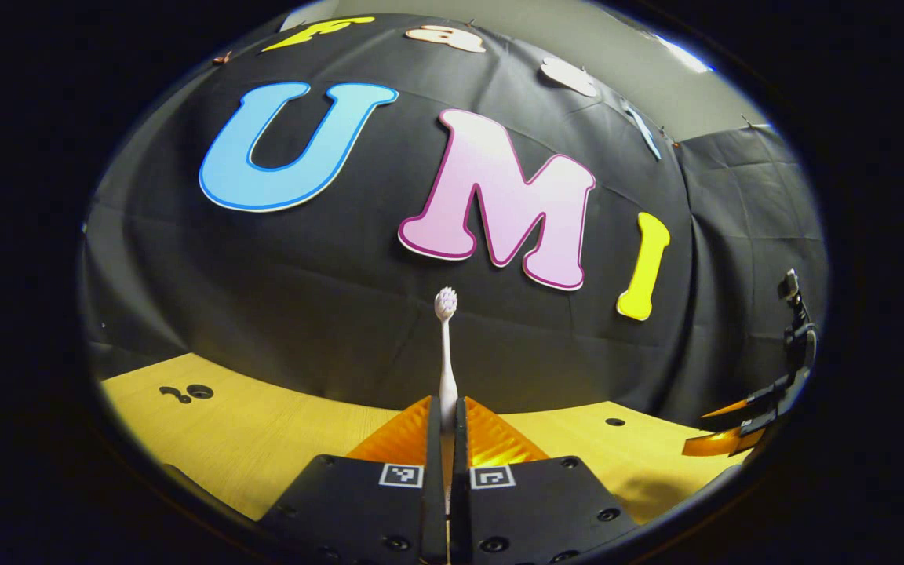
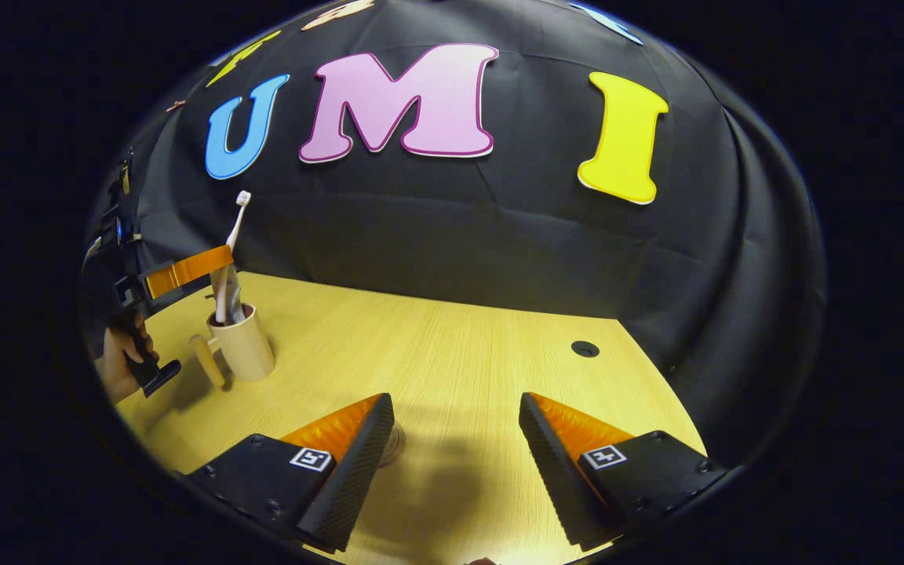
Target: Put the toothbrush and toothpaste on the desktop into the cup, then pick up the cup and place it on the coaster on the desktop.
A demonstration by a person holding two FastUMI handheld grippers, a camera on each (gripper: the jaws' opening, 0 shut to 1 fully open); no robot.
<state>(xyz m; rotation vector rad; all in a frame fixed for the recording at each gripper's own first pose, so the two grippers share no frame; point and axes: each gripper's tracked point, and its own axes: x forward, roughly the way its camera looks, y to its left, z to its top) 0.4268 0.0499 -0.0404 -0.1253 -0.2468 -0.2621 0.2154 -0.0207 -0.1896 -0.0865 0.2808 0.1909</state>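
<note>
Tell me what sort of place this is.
Most likely a recording booth set up for handling trials: black cloth wall behind a bare wooden desktop with cable holes, and a hand-held gripper holding a toothbrush over a cup.

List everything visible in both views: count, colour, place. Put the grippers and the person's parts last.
toothbrush: one, white, upright between the left gripper's fingers; in the right gripper view its lower end is in the cup.
cup: one, cream, with a handle, standing on the desktop at the left of the right gripper view.
item already in the cup: one, pale; too small to tell what it is.
desktop: one, light wood, with round dark holes.
round object: one, pale, on the desktop, partly hidden behind a finger of the right gripper.
left gripper: shut on the toothbrush.
right gripper: open, above the desktop.
hand: one, holding the left gripper's handle.
</note>
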